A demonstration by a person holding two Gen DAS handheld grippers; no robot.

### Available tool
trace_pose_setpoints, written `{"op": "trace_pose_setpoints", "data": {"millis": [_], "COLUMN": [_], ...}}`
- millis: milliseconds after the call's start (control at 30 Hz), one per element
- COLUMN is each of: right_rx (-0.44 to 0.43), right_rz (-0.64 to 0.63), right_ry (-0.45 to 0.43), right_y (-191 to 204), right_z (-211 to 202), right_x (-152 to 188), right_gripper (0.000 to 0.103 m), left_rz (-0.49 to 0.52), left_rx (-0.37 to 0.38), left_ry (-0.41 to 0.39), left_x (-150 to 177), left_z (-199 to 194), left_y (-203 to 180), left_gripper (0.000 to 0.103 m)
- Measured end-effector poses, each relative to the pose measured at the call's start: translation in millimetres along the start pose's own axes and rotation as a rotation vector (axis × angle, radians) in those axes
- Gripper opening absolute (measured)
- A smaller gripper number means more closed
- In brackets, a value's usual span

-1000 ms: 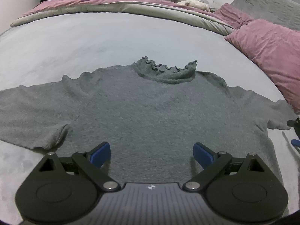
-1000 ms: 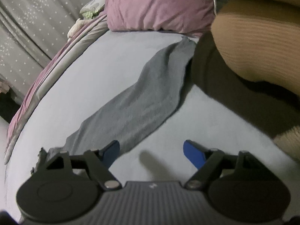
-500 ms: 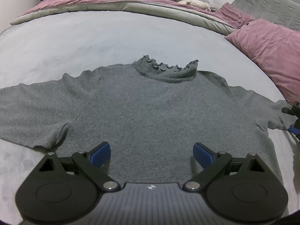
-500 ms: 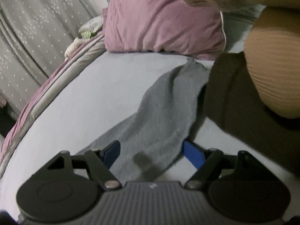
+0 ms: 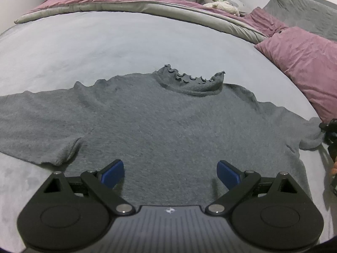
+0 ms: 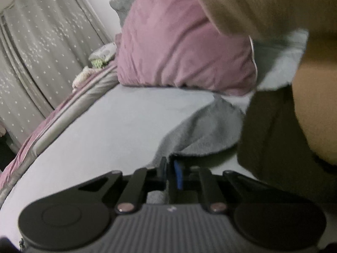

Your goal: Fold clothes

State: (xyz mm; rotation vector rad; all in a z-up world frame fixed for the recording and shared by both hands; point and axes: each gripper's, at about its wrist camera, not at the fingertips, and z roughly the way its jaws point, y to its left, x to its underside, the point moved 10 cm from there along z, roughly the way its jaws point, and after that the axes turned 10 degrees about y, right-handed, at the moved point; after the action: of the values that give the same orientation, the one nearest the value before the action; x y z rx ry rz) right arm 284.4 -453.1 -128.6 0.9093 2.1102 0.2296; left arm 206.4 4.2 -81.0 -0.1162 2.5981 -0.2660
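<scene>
A grey knit sweater (image 5: pixel 168 130) with a ruffled collar (image 5: pixel 189 82) lies flat, front up, on the pale grey bed (image 5: pixel 105 46), both short sleeves spread out. My left gripper (image 5: pixel 169 166) hovers open over the sweater's lower hem with nothing between its blue pads (image 5: pixel 112 171). At the right edge of the left wrist view, my right gripper (image 5: pixel 329 132) sits at the end of the sweater's right sleeve (image 5: pixel 311 141). In the right wrist view my right gripper (image 6: pixel 170 168) has its jaws closing tight on the sleeve (image 6: pixel 206 130), with the fabric bunched between them.
A pink pillow (image 5: pixel 305 63) lies right of the sweater, close behind the sleeve (image 6: pixel 179 42). A folded pink and grey duvet (image 5: pixel 126 6) and soft toys (image 5: pixel 223 6) line the far edge. The person's dark-clad leg (image 6: pixel 273 137) presses beside the sleeve. Starred curtains (image 6: pixel 42 52) hang behind.
My right gripper moved along the sleeve toward its end and shut on the fabric. The left gripper and the sweater's body stayed put.
</scene>
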Motion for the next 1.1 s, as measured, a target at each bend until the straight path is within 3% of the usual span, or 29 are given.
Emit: {"op": "trace_pose_setpoints", "data": {"millis": [300, 533, 800, 1100], "right_rx": [-0.082, -0.158, -0.253, -0.339], "right_rz": [-0.132, -0.270, -0.456, -0.548], "right_ry": [-0.101, -0.137, -0.104, 0.036], "right_y": [66, 129, 203, 250], "right_z": [-41, -79, -116, -127], "right_x": [-15, -3, 50, 139], "right_gripper": [0.008, 0.008, 0.008, 0.008], "left_rz": [-0.034, -0.051, -0.060, -0.077], "left_rx": [0.008, 0.015, 0.023, 0.031], "left_ry": [-0.013, -0.017, -0.022, -0.027], "left_x": [-6, -10, -11, -15], "left_z": [-6, -9, -13, -14], "left_y": [9, 14, 16, 22], "left_gripper": [0.096, 0.096, 0.096, 0.096]}}
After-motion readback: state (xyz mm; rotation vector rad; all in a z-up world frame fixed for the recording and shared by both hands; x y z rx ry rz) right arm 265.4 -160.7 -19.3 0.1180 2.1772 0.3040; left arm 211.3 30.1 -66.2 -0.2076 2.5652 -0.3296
